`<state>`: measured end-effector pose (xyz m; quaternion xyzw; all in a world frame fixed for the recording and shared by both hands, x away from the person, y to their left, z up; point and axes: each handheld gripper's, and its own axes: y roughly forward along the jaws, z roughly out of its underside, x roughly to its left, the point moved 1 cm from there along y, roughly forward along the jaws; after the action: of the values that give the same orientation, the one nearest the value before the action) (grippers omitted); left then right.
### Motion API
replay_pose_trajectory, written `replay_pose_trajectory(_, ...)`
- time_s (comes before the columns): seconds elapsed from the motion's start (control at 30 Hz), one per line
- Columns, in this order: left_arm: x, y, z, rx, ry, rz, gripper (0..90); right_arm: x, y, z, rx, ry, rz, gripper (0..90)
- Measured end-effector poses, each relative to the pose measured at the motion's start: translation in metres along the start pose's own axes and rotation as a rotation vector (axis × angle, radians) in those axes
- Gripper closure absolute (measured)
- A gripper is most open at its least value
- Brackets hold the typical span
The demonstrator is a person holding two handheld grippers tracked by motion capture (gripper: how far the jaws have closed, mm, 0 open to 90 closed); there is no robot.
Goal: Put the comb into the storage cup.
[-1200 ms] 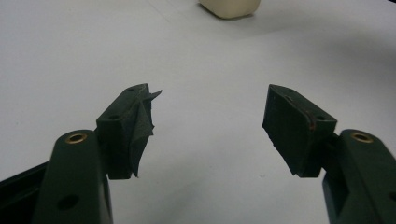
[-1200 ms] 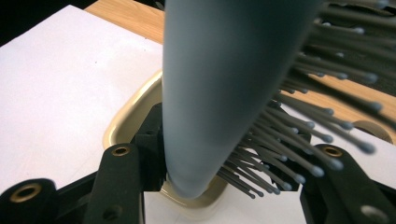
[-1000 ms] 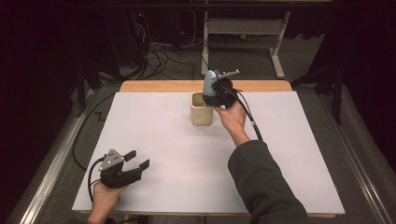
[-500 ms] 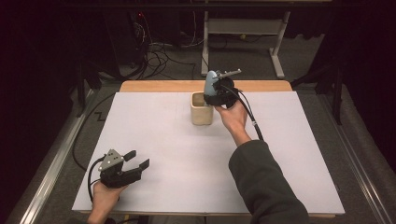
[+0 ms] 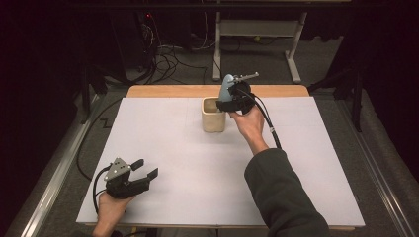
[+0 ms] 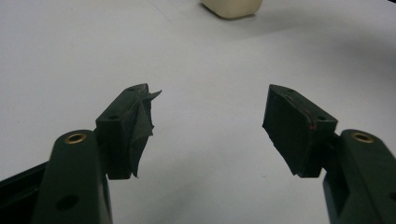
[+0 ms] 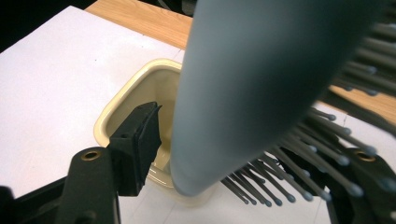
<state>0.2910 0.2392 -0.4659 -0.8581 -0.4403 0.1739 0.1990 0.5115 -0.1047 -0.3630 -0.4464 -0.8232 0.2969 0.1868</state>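
A cream cup point(image 5: 213, 118) stands at the far middle of the white sheet point(image 5: 163, 148). My right gripper point(image 5: 226, 104) hovers at the cup's right rim with a grey-blue hairbrush point(image 5: 227, 85) standing upright between its jaws. In the right gripper view the brush point(image 7: 243, 84) points down at the cup point(image 7: 116, 112). The right gripper point(image 7: 247, 154) has just been opening: its left pad point(image 7: 140, 135) stands clear of the brush, and the bristles lean toward the other jaw. My left gripper point(image 5: 145, 168) rests near the front left, open and empty point(image 6: 210, 121). The cup's base point(image 6: 231, 7) lies far ahead of it.
The white sheet covers a wooden table whose bare edge point(image 5: 173, 91) shows at the back. Cables point(image 5: 163, 59) and a white metal stand point(image 5: 257, 29) are on the floor beyond. A metal rail point(image 5: 54, 177) runs along the left side.
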Motion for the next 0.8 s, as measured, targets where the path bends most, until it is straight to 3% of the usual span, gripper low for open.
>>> replay_pose_trajectory(0.8,0.000,0.000,0.000,0.005,0.001,-0.007,33.2,-0.013,-0.012,0.017,-0.047,0.010,-0.020,33.8)
